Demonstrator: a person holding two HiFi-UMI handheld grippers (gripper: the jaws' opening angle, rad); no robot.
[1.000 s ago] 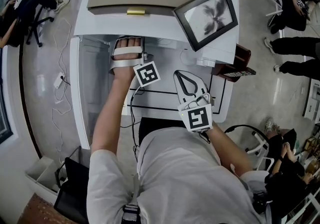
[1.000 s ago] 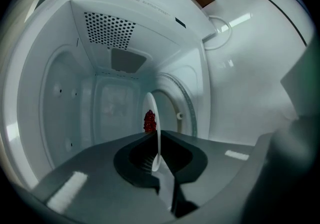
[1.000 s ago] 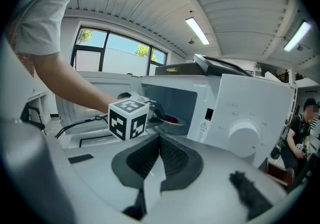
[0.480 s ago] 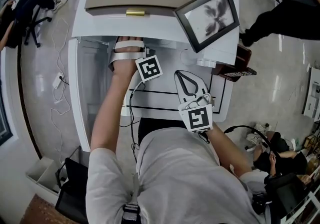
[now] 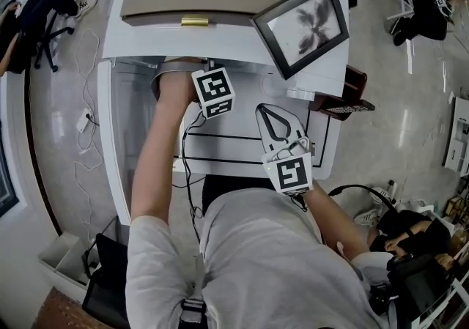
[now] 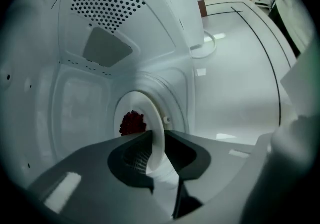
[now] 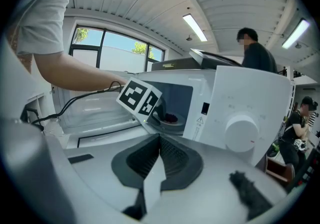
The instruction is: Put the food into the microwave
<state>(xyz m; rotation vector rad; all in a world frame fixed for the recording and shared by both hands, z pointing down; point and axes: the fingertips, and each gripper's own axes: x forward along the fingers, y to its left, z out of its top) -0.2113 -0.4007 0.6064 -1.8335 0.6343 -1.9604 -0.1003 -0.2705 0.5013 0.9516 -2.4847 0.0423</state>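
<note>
A white plate (image 6: 150, 133) with dark red food (image 6: 132, 122) lies on the floor of the white microwave (image 5: 220, 42), seen small in the right gripper view as the plate (image 7: 169, 119). My left gripper (image 6: 159, 142) reaches into the cavity; its jaws have just been opening and stand apart with the plate's rim between them. From the head view only its marker cube (image 5: 212, 93) shows; the jaws are hidden under the microwave's top. My right gripper (image 5: 271, 111) rests on the table in front of the microwave, shut with nothing in it, also seen as the right gripper (image 7: 160, 140).
The microwave door (image 5: 304, 23) stands open to the right, near my right gripper. A control knob (image 7: 242, 129) faces the right gripper. A cable (image 5: 185, 166) trails over the white table (image 5: 146, 144). People sit and stand around the room's edges.
My left hand has pushed deeper into the microwave, so hand and jaws are now hidden under its top and the marker cube sits closer to the opening. The right gripper has kept still.
</note>
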